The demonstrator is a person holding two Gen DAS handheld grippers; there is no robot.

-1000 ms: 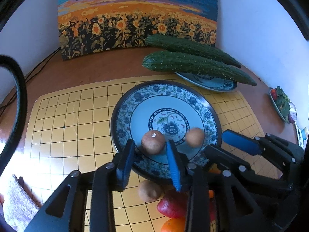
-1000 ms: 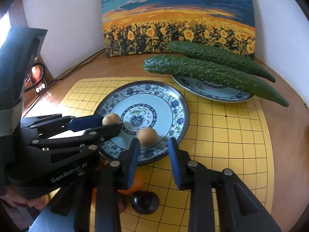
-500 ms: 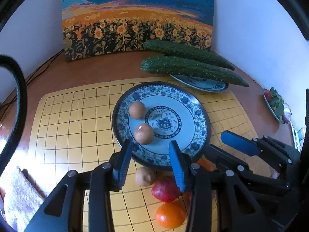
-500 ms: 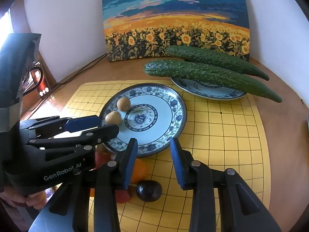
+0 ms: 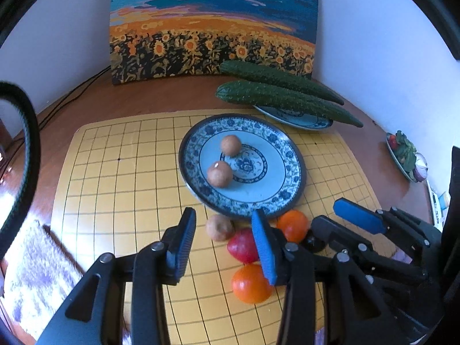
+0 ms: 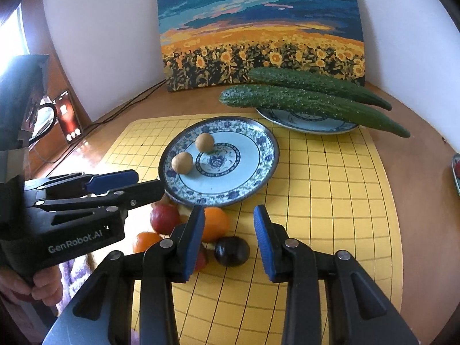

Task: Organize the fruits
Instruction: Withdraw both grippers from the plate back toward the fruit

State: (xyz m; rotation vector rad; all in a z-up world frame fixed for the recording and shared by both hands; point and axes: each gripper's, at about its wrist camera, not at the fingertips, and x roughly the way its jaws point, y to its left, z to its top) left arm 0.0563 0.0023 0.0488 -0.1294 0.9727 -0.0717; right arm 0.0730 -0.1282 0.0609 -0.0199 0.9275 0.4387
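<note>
The scene is seen from two fisheye views, each set behind a pair of blue-padded fingers and aimed forward and down over the yellow grid mat (image 5: 120,189) toward the sunflower painting (image 6: 258,34). The patterned plate (image 5: 290,161) is viewed close from the left and, in the right view (image 6: 258,155), slightly from the other side. Plate, painting and cucumbers (image 6: 310,103) are shared; each gripper is caught in the other's view.
</note>
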